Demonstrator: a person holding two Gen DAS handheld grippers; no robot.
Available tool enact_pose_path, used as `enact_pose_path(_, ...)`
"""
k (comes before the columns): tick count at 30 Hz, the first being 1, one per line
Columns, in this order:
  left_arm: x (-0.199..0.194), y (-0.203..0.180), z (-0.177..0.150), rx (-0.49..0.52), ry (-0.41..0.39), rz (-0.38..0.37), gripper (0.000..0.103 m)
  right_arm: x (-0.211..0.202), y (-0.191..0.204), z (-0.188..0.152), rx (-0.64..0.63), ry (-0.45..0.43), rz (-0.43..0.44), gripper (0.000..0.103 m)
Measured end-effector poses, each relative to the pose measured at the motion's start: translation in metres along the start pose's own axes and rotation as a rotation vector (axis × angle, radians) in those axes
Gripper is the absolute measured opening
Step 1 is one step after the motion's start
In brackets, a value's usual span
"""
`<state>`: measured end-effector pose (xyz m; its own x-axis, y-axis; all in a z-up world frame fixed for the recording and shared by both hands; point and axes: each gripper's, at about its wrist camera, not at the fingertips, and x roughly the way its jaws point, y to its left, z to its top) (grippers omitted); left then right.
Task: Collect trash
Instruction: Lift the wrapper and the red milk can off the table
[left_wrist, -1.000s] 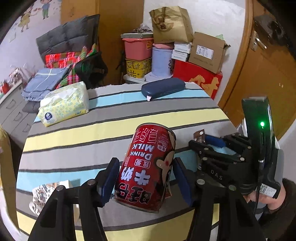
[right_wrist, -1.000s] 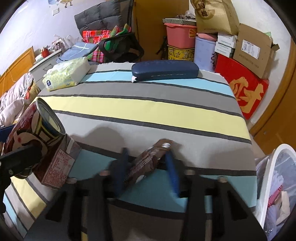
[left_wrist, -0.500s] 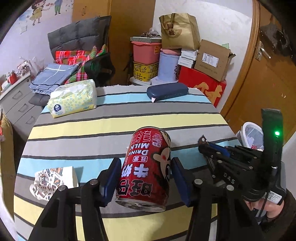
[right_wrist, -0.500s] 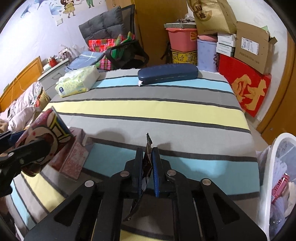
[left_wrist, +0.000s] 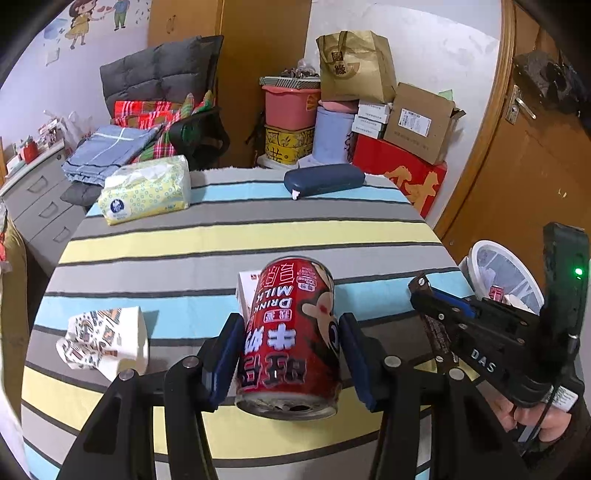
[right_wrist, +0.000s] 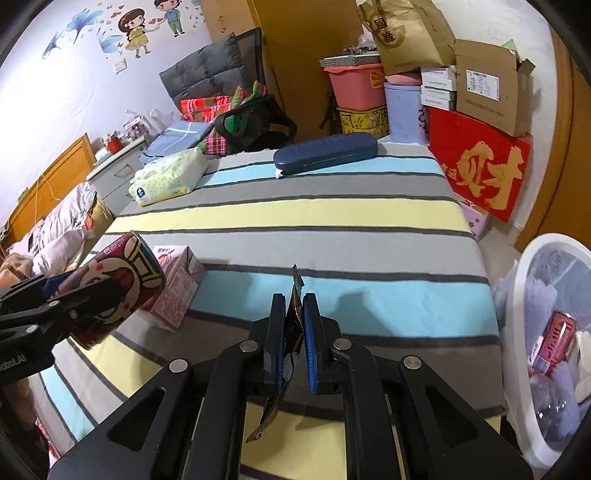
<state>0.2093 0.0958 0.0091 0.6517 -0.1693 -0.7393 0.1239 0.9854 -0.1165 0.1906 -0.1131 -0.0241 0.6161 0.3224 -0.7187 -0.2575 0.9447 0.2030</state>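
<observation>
**Trash held in both grippers, bin off to the side**

Can (left_wrist: 291, 343) sits tilted between the left gripper (left_wrist: 290, 350) pads, whose jaws are closing on it; wrapper (right_wrist: 293, 325) is pinched flat in the right gripper (right_wrist: 293, 325), jaws pressed together. The can's open end faces down, so dregs could drip on the worktop (left_wrist: 258, 236). The thin wrapper could slide free. Carton (right_wrist: 177, 291) lies at 9 o'clock from the wrapper, bin (right_wrist: 546, 332) at 3 o'clock: a swing could clip its rim.
</observation>
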Motion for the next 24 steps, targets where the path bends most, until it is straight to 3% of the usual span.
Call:
enact_pose_path(14,0.009,-0.005,0.002,-0.032,0.015,0.045,0.053,-0.014,-0.005,-0.008,0.026,-0.025,0.005,0.010)
enact_pose_path(24,-0.019,-0.029,-0.003,-0.020,-0.049,-0.008,0.053,-0.036,-0.017,-0.013,0.069,-0.074,0.034,0.010)
